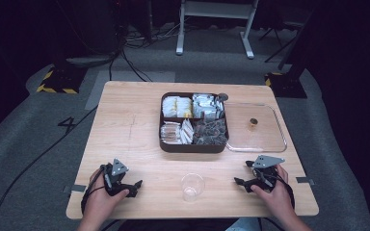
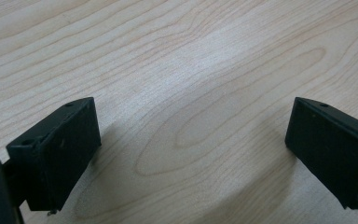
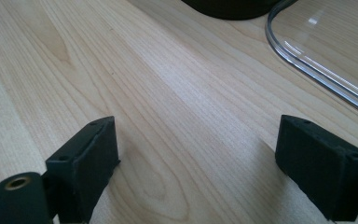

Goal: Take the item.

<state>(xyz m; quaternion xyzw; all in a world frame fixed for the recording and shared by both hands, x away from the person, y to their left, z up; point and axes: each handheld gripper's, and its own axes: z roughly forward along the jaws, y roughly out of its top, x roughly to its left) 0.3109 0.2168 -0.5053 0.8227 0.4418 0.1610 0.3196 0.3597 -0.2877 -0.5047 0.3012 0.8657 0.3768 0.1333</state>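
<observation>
Both grippers, left (image 1: 134, 186) and right (image 1: 241, 182), rest released near the table's (image 1: 125, 125) front corners, jaws wide apart. A clear cup (image 1: 192, 186) stands upright at the front edge between them. The tray (image 1: 194, 146) and clear lid (image 1: 256, 129) sit side by side beyond.

I see my left black two-jaw handheld gripper (image 1: 131, 186) and my right black two-jaw handheld gripper (image 1: 241, 182), each topped by a grey three-cornered plate. Both have blocky matte jaws with small screw holes. A brass-coloured insert shows at the right one's base. Black cables trail off.
</observation>
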